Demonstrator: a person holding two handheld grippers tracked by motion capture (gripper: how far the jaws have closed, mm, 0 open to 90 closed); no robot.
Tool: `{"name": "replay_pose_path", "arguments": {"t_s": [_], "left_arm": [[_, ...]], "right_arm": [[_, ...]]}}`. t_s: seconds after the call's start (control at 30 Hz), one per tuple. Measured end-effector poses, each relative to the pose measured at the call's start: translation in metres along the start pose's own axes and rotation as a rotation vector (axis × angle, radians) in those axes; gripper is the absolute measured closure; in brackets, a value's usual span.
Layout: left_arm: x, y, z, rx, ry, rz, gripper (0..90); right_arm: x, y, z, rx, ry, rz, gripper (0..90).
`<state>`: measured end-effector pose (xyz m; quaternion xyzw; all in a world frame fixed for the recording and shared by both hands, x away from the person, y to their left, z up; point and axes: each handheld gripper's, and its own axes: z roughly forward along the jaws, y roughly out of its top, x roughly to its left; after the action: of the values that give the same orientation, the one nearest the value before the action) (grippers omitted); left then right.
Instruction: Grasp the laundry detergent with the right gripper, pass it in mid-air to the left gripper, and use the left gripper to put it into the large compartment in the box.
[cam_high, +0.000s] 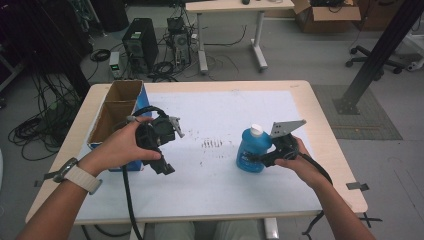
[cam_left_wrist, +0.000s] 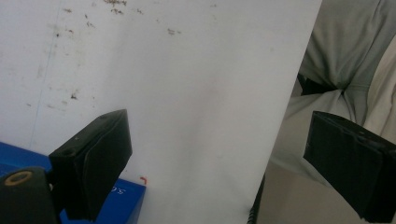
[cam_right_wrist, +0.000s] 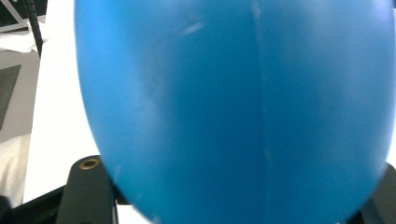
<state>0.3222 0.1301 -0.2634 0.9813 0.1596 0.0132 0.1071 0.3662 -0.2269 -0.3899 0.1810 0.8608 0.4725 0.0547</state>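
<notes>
**A:** Right gripper (cam_high: 263, 159) first: jaws either side of the blue bottle (cam_high: 253, 151), low on its body, closed in narrow around it. Looks clamped in the high view. Up close in the right gripper view, just blue plastic (cam_right_wrist: 233, 107) bulging right in front of the camera, jaw bases tucked under both flanks. Actual pad contact hidden by the bulge, so calling it a grip going by the high view.

**B:** Bottle upright?

**A:** Yep, standing on the white mat (cam_high: 220, 175), white cap (cam_high: 256, 130) up top, just above and a bit left of the jaws. Grey three-cornered plate (cam_high: 286, 127) sticking up right beside the cap. Hand (cam_high: 300, 162) wrapped round the gripper body directly behind the bottle.

**B:** And the other one?

**A:** Left gripper (cam_high: 167, 167) well apart from the bottle, across the mat. Jaws wide, nothing between them. In the left gripper view, only bare mat (cam_left_wrist: 187, 93) in the gap between the two black pads (cam_left_wrist: 98, 158), plus a blue box corner (cam_left_wrist: 126, 200) just under the near pad. Held off the table in the left hand (cam_high: 127, 145), cardboard box (cam_high: 117, 107) right behind it.
</notes>
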Motion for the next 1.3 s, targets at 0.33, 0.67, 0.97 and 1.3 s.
{"name": "replay_pose_path", "arguments": {"t_s": [0.33,0.67,0.97,1.3], "left_arm": [[0.000,-0.001,-0.001,-0.001,0.000,-0.005,7.9],[0.000,-0.001,-0.001,-0.006,0.002,-0.002,7.9],[0.000,-0.001,-0.001,-0.008,0.002,-0.009,8.1],[-0.004,0.000,-0.003,-0.017,0.005,-0.001,8.1]], "right_arm": [[0.001,0.001,-0.001,-0.008,0.003,-0.018,41.2],[0.002,0.000,-0.001,-0.024,0.001,-0.025,42.4],[0.001,0.001,-0.004,-0.044,-0.003,-0.024,43.3],[0.007,0.024,-0.024,-0.057,0.020,-0.049,43.2]]}}
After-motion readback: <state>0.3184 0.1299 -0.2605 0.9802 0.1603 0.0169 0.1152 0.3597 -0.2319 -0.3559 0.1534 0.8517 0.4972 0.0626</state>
